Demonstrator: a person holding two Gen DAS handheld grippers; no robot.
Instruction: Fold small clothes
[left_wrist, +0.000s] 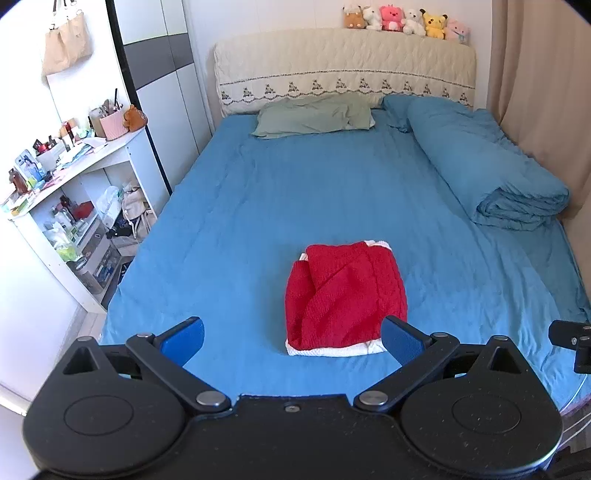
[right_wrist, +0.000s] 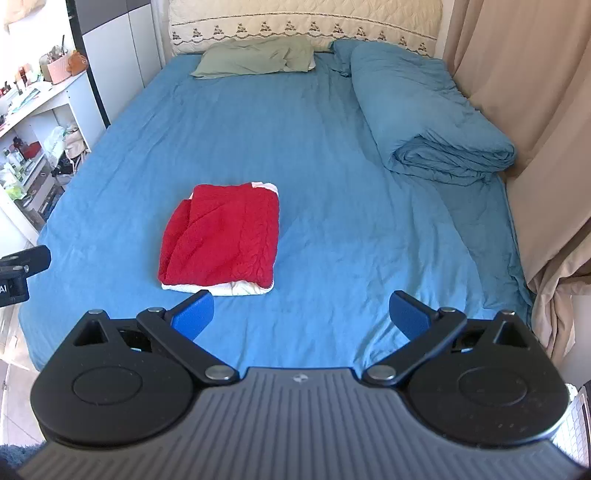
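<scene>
A red knitted garment with white trim (left_wrist: 345, 299) lies folded into a compact rectangle on the blue bed sheet (left_wrist: 240, 221). It also shows in the right wrist view (right_wrist: 221, 240). My left gripper (left_wrist: 293, 338) is open and empty, held back from the garment's near edge, its right blue pad overlapping the garment's corner in view. My right gripper (right_wrist: 301, 314) is open and empty, to the right of the garment and nearer than it. Each gripper's black body shows at the edge of the other's view.
A rolled blue duvet (left_wrist: 491, 173) lies along the right side by beige curtains (right_wrist: 517, 92). A green pillow (left_wrist: 314, 118) and a headboard with plush toys (left_wrist: 404, 18) are at the far end. White cluttered shelves (left_wrist: 74, 192) stand left of the bed.
</scene>
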